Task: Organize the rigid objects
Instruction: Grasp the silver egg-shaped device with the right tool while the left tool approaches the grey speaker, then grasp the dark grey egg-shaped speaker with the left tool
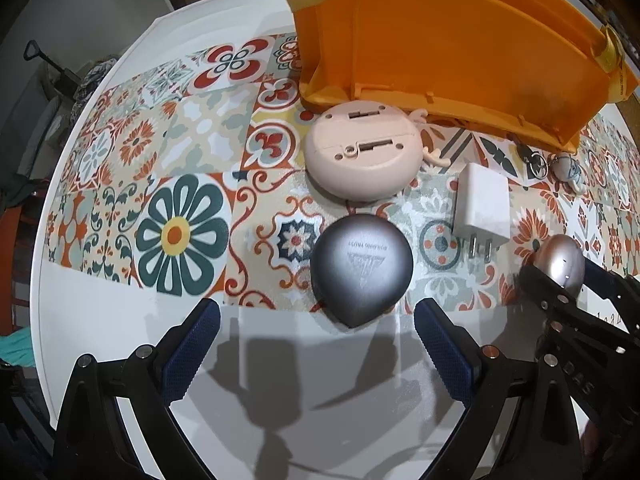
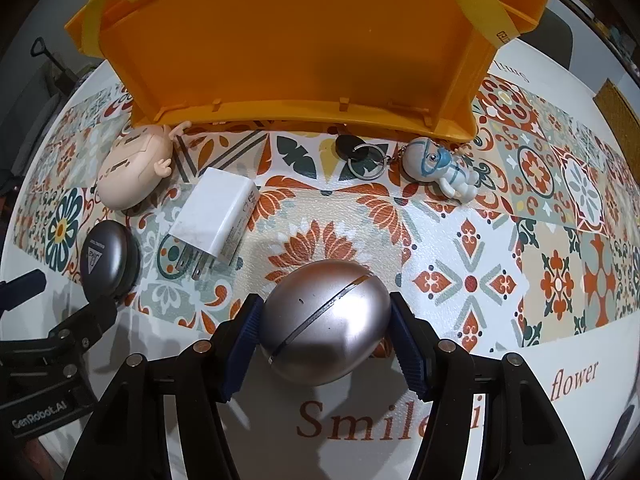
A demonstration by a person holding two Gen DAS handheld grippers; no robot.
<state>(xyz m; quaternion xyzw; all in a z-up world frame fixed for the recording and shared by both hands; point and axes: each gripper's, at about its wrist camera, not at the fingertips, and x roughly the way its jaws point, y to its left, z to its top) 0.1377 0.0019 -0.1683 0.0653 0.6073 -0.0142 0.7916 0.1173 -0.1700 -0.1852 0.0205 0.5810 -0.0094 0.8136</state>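
my right gripper [image 2: 326,320] is pinching one silver egg-shaped case [image 2: 326,320], a blue pad pressed to each side of it; the case sits at the near edge of the patterned mat [image 2: 460,240], and its far-side underside is hidden from me. my left gripper [image 1: 318,334] is spread wide, fingers apart with nothing between the pads; one dark grey rounded case [image 1: 362,270] lies just ahead of the gap, centred between the fingers but not touching either. the print on its lid is too faint to read.

further out i count one white charger [image 2: 214,214] lying flat with its prongs pointing back toward me, and one pale pink round toy [image 1: 362,154] face down, its front hidden. beyond those, near the bag, one key ring [image 2: 366,164] with a dark tag joins by a small chain to one little white-and-blue figure [image 2: 440,168].

farthest is one orange bag [image 2: 300,40] with yellow handles, standing on the mat; its top is cut off by the frame, and the pink toy touches its base.
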